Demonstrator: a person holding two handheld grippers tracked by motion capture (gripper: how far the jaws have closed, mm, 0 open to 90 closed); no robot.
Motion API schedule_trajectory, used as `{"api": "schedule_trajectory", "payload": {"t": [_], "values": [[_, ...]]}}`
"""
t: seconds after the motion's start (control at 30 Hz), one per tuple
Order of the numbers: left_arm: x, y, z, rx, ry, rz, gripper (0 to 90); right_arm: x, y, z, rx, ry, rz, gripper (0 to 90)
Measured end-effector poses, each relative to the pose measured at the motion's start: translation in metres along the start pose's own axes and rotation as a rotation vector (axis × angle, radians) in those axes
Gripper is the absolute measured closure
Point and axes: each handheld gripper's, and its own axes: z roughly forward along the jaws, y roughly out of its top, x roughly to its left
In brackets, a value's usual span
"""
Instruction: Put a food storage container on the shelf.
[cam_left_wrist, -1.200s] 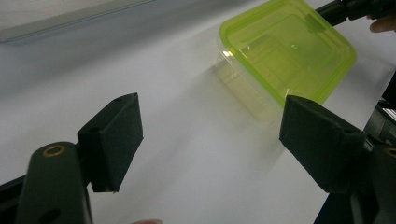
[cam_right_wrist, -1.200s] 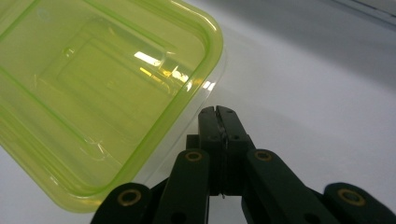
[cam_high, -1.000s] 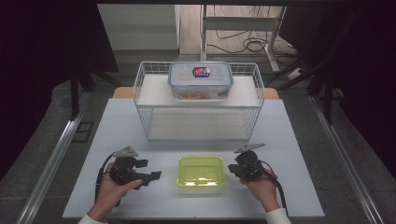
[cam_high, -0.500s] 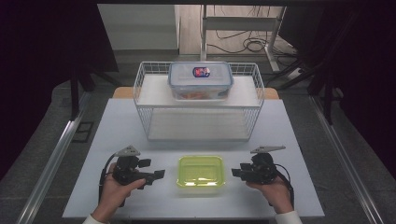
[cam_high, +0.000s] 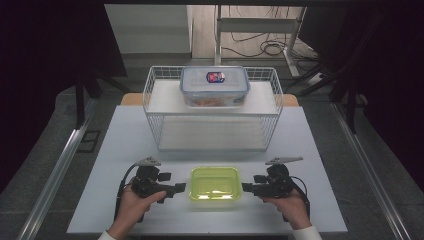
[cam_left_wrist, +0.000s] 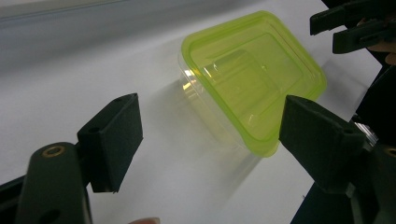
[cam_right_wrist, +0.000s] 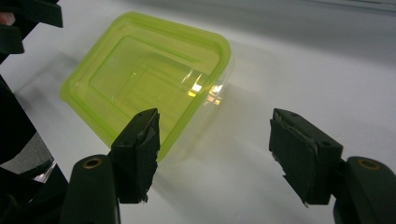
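— high view first: the green container sits on the near part of the white surface, lid on, between the two hand-held grippers, in front of the wire basket.

— are they holding it?

— no. the left hand-held gripper stands wide open just beside its left edge, nothing between the jaws. the right hand-held gripper has just been opening and is also spread and empty, near the right edge.

— and closer in?

— in the left gripper view one corner of the container lies ahead of the black jaws, off centre. the right gripper view shows the same for the container.

— so how would you take it?

— i'd line each jaw pair up with a short side, come in level so one pad goes over the lid's rim and one under, and close both together; thin plastic may flex or skid on that smooth top.
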Motion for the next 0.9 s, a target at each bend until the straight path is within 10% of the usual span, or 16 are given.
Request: {"api": "schedule_trajectory", "payload": {"t": [0.9], "values": [[0.004,0.009,0.046,0.092,-0.109,-0.133,35.7,-0.001,0.003,0.031,-0.001,0.046,0.059,39.5]]}}
